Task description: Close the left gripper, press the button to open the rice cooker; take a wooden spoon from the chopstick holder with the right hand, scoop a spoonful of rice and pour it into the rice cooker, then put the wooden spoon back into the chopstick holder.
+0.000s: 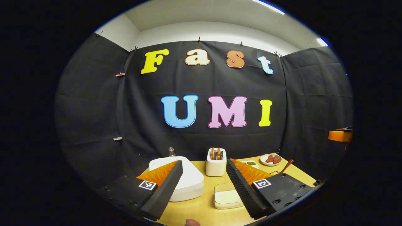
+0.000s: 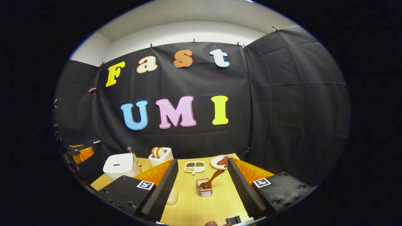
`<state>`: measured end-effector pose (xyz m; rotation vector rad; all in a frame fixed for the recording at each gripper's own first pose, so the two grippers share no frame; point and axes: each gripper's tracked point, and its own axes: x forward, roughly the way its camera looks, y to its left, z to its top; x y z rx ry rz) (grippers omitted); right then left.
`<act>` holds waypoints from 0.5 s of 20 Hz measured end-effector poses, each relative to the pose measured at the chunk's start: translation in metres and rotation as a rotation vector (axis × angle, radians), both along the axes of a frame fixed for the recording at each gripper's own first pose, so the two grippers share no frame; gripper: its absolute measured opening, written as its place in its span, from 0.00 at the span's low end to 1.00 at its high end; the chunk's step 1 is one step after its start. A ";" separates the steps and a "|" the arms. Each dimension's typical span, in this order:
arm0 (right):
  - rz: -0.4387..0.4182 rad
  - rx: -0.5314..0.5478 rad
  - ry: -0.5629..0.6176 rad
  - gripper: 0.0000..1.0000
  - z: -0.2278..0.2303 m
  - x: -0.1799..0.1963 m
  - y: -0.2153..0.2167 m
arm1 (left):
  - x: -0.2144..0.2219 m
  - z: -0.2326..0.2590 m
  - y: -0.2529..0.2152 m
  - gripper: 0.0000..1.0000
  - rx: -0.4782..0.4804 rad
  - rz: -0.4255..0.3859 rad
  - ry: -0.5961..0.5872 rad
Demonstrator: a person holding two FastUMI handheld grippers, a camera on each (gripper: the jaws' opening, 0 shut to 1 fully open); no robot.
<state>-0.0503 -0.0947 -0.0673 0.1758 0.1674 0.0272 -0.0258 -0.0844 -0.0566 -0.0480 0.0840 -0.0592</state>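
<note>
Fingers of my left gripper [image 1: 204, 188] stand wide apart at the bottom of the left gripper view, grasping nothing, and just past them sits the white rice cooker [image 1: 185, 180] with its lid down, beside a shallow white tray [image 1: 226, 196] on the wooden table [image 1: 201, 210]. Farther back stands a toaster [image 1: 216, 161] with bread in its slots, and a plate [image 1: 270, 159] at the far right edge. In the right gripper view my right gripper [image 2: 201, 191] is likewise spread and empty; straight ahead between its fingers stands the wire chopstick holder [image 2: 204, 187] with the wooden spoon [image 2: 212, 179] leaning in it, handle tilted up and to the right. Beyond it lies a small divided dish [image 2: 194, 167] of grains, then the plate [image 2: 221, 162], and off to the left the cooker [image 2: 121, 166], lid shut, near the toaster [image 2: 160, 156]. My other gripper [image 2: 78, 153] shows at the far left edge. With the lid down and the spoon in its holder, I judge this fits either the outset or the close of the job with the lid lowered again; I cannot tell which. If the button remains to be pressed, my left fingers would need to clench first, then come down squarely on the cooker's top.
</note>
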 end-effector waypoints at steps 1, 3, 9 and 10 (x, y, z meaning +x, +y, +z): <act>0.006 -0.001 -0.004 0.98 0.001 0.000 -0.002 | -0.008 0.003 -0.002 0.96 -0.009 0.003 -0.001; 0.013 -0.012 -0.010 0.98 0.003 -0.001 -0.005 | -0.025 0.017 -0.006 0.96 -0.029 -0.010 -0.037; 0.040 -0.093 -0.056 0.98 0.012 -0.005 -0.003 | -0.058 0.033 -0.003 0.96 -0.025 -0.005 -0.065; 0.042 -0.108 -0.073 0.98 0.017 -0.005 -0.001 | -0.061 0.034 0.000 0.96 -0.012 0.009 -0.062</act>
